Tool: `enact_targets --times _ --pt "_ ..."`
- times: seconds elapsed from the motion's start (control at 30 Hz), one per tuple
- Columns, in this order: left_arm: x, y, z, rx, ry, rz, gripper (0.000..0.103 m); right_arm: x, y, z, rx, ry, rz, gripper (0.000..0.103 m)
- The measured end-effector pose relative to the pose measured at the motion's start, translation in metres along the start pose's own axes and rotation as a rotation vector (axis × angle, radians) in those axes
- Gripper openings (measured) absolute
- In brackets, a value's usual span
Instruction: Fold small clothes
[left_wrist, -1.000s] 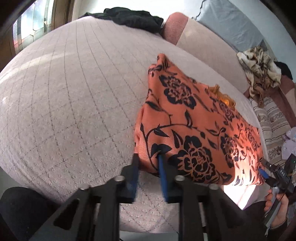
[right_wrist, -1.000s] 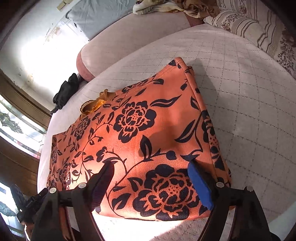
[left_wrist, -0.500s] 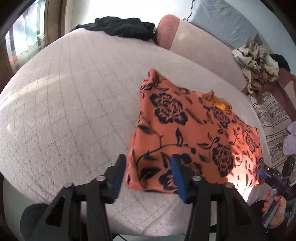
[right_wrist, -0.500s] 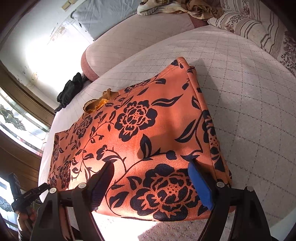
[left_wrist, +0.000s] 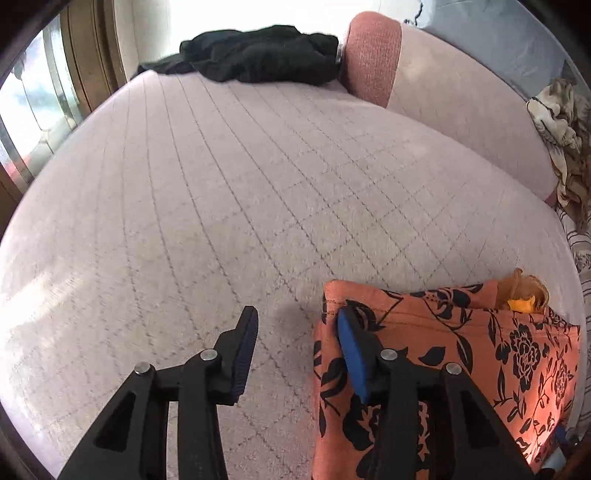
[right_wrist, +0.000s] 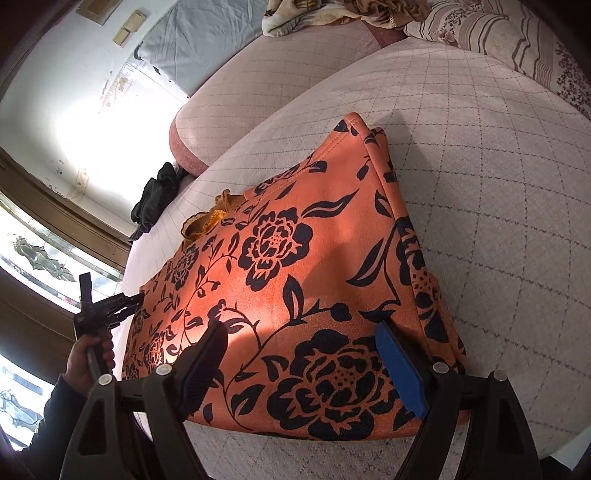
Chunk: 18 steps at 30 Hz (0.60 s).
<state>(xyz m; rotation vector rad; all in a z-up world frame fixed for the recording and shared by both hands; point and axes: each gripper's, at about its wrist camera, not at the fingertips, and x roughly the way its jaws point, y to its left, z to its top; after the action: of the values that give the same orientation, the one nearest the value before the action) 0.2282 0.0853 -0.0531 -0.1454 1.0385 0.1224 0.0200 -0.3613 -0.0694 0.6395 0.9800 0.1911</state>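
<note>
now my left gripper (left_wrist: 295, 347) is closing on nothing, fingers straddling the far left corner of the orange floral garment (right_wrist: 303, 280) lying folded on the bed (left_wrist: 221, 184). my right gripper (right_wrist: 303, 362) hovers released over the near hem. i'd centre that corner before pinching.

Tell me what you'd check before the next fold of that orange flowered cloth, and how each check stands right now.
1. Orange cloth lies flat on the quilted bed: ok.
2. Left gripper astride the cloth's far corner: not ok; one finger over the cloth, the other over bare bed, jaws closing on nothing.
3. Right gripper ready: ok, wide open above the near edge, not gripping.
4. Yellow piece tucked in: not ok, it pokes out.
5. Space beside the cloth: ok; black garment lies far off.
</note>
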Motion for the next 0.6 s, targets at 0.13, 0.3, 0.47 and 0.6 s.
enact_targets --times 0.13,0.3,0.47,0.6 --pt "-0.054 -0.004 -0.025 0.042 -0.119 -0.048 0.047 -0.005 0.009 0.006 0.012 0.006 -0.015 0.085" --pt "-0.093 -0.026 -0.079 0.086 -0.158 -0.146 0.062 -0.005 0.044 0.038 -0.041 -0.008 0.067 0.085" --pt "-0.067 -0.055 -0.119 0.161 -0.082 -0.150 0.065 0.044 0.026 0.094 0.074 0.033 0.096 0.085" --pt "-0.057 -0.061 -0.121 0.192 -0.067 -0.103 0.066 0.068 -0.027 0.123 0.292 0.000 0.066 0.082"
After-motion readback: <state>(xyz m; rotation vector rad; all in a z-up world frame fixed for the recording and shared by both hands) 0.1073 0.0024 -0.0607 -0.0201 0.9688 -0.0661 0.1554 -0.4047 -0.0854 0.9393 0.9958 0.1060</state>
